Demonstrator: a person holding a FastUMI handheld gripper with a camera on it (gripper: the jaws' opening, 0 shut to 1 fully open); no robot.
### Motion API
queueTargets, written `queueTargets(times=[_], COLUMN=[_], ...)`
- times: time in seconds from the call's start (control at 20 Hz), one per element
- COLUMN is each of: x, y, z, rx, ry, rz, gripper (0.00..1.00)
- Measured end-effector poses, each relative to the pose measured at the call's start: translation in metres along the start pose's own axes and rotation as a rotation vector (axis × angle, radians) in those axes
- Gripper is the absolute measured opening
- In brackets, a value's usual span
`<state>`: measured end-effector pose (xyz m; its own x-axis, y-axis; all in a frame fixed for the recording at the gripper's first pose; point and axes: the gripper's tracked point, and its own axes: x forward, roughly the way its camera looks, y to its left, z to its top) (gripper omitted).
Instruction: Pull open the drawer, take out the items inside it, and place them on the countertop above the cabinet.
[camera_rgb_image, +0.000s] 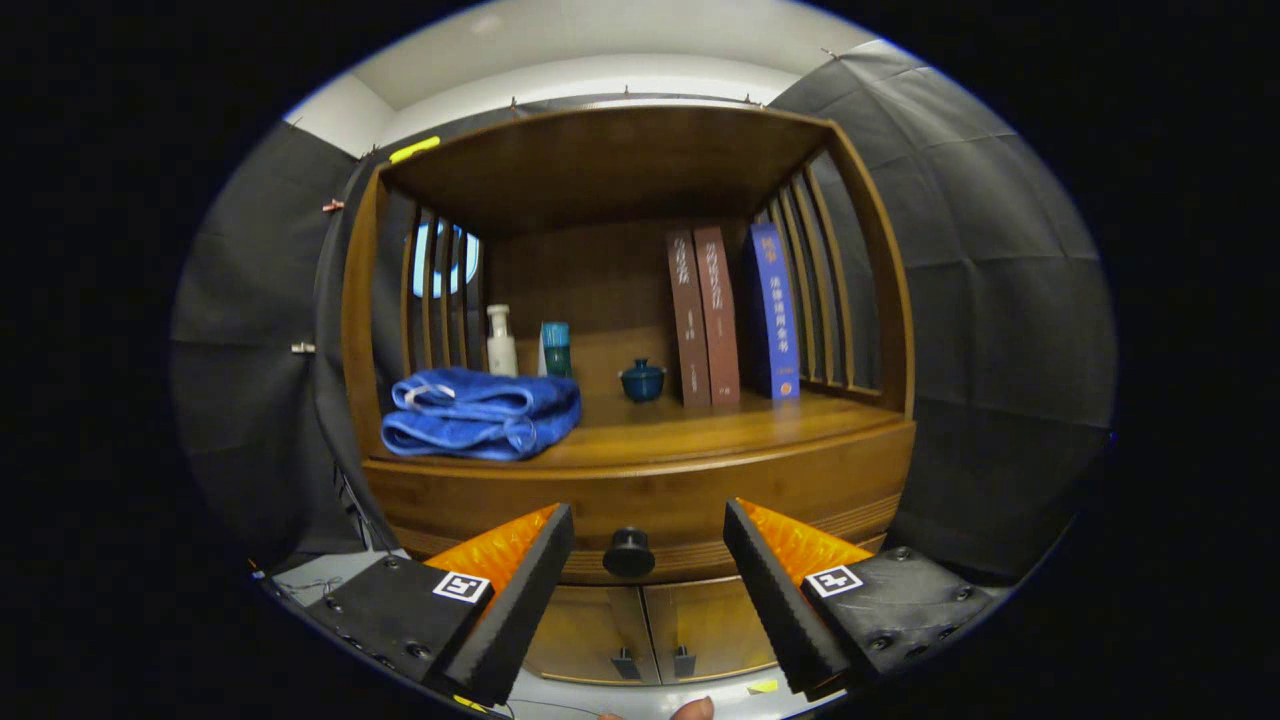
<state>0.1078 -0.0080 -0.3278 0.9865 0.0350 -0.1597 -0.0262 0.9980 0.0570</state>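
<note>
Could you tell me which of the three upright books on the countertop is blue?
The blue book is the rightmost, beside the slats; the other two are brown. The tool is open around the drawer knob.

Gripper view: camera sits on gripper (648, 545), looks forward along two spread fingers (520, 590) straight at front of wooden cabinet (640, 480). Close to drawer knob (629, 552), which lies between fingertips, just beyond. Height about drawer level; open shelf (700, 425) seen slightly from below. Wide fisheye bends cabinet sides.

Wooden drawer (650, 500) apparently closed, round dark knob (629, 552), countertop (700, 425) just above
</note>
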Motion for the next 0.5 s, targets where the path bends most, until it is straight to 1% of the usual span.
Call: queueTargets(times=[0.1,0.15,0.25,0.3,0.4,0.5], x=[0.017,0.027,0.041,0.049,0.057,0.056], y=[0.0,0.002,0.003,0.007,0.017,0.014], z=[-0.017,-0.025,-0.04,-0.047,-0.059,-0.064], rx=[-0.014,-0.019,-0.029,-0.024,0.0,-0.018], ry=[0.028,0.045,0.074,0.092,0.124,0.15], rz=[0.005,0.015,0.022,0.036,0.057,0.047], gripper=[0.99,0.97,0.86,0.84,0.69,0.53])
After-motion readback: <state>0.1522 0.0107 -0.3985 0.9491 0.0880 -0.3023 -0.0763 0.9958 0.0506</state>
